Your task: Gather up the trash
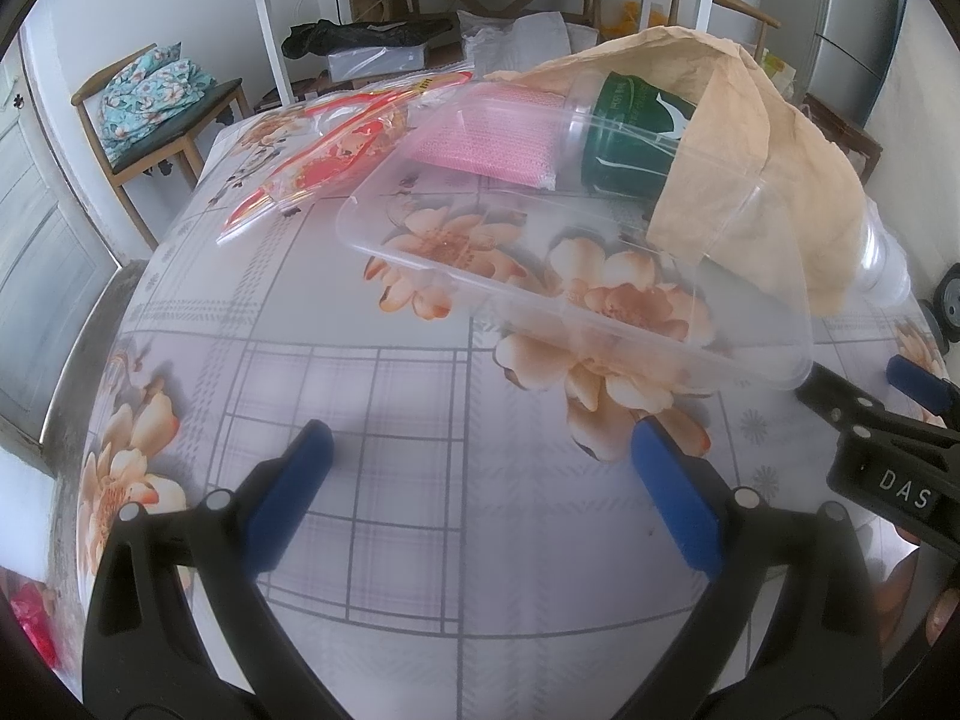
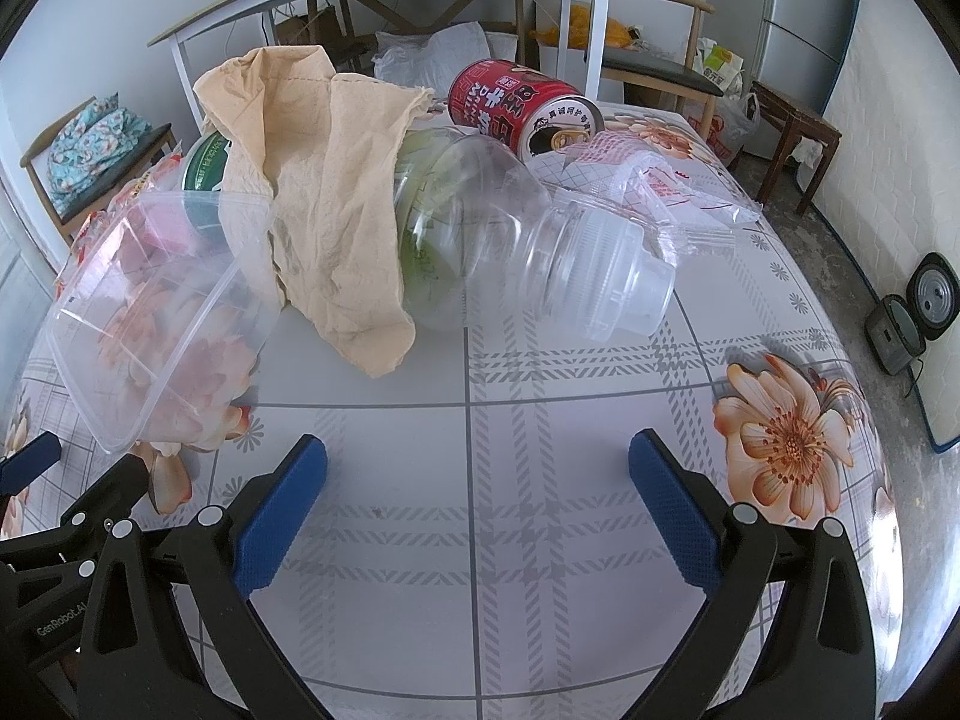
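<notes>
Trash lies on a floral tablecloth (image 1: 420, 408). A clear plastic container (image 1: 576, 240) lies tilted against a clear bottle with a green label (image 2: 480, 228), draped by a crumpled tan paper (image 2: 324, 192). A red can (image 2: 522, 108) lies on its side behind the bottle. A pink pack (image 1: 486, 144) and a red-printed plastic bag (image 1: 312, 168) lie at the far left. My left gripper (image 1: 480, 480) is open and empty, just short of the container. My right gripper (image 2: 477, 480) is open and empty, short of the bottle; it also shows in the left wrist view (image 1: 864, 384).
Clear plastic wrappers (image 2: 672, 180) lie right of the can. A white-framed desk (image 2: 384, 6) stands behind the table, with chairs either side (image 1: 168, 120). A rice cooker (image 2: 924, 306) sits on the floor at right. A fridge (image 2: 810, 18) stands far right.
</notes>
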Demonstrator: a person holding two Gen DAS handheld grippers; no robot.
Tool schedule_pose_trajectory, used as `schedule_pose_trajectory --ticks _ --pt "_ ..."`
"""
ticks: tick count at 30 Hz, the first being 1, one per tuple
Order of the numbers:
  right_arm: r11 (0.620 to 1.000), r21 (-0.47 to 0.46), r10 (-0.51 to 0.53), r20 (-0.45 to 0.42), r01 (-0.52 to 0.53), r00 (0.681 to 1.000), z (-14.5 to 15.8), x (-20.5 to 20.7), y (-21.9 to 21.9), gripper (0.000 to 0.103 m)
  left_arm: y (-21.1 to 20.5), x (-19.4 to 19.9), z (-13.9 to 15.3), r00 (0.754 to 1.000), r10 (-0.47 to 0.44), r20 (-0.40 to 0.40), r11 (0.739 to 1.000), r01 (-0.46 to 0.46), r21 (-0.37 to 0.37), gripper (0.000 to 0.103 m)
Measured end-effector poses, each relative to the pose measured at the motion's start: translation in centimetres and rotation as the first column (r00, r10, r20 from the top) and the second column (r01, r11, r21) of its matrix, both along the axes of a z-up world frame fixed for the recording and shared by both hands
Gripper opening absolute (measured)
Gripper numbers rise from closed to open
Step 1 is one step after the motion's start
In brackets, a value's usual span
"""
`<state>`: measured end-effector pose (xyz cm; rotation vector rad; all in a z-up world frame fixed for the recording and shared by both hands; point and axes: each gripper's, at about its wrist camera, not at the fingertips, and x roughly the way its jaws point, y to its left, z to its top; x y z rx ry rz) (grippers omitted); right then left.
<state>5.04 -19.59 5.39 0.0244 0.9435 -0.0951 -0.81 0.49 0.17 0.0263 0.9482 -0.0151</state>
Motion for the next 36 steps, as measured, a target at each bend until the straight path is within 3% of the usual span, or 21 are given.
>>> schedule_pose_trajectory --ticks 18,23,28,30,31,32,33,36 --pt "1.000 0.000 0.000 0.000 0.000 1.000 0.0 0.0 0.0 0.097 0.5 -0.3 0.3 1.000 0.004 -0.020 1.000 -0.004 -0.010 0.096" --pt "1.000 0.000 0.000 0.000 0.000 1.000 0.0 0.0 0.0 0.097 2.3 -2.1 0.9 0.997 0.068 -0.035 0.994 -0.070 -0.080 0.096" --pt "1.000 0.000 0.001 0.000 -0.001 1.000 0.0 0.0 0.0 0.097 4.5 -2.5 2.7 0.979 0.205 -0.005 0.950 -0.200 -0.241 0.096" --pt "1.000 -0.002 0.001 -0.001 -0.001 1.000 0.0 -0.1 0.0 0.097 4.1 -1.8 3.4 0.973 0.232 0.013 0.940 -0.220 -0.260 0.094" --pt "1.000 0.000 0.002 0.000 -0.002 1.000 0.0 -0.1 0.0 0.097 3.7 -1.2 3.7 0.971 0.239 0.023 0.936 -0.224 -0.270 0.087" --pt "1.000 -0.001 0.003 -0.001 -0.003 1.000 0.1 -0.1 0.1 0.097 3.4 -0.6 3.8 0.970 0.242 0.022 0.935 -0.227 -0.274 0.069" --pt "1.000 -0.001 0.004 -0.001 -0.004 1.000 0.0 -0.1 0.0 0.097 2.8 0.4 3.8 0.970 0.242 0.008 0.932 -0.230 -0.279 0.064" --pt "1.000 -0.001 0.003 -0.002 -0.003 1.000 -0.1 -0.7 -0.5 0.097 1.8 2.5 3.0 0.961 0.275 -0.031 0.927 -0.273 -0.258 0.063"
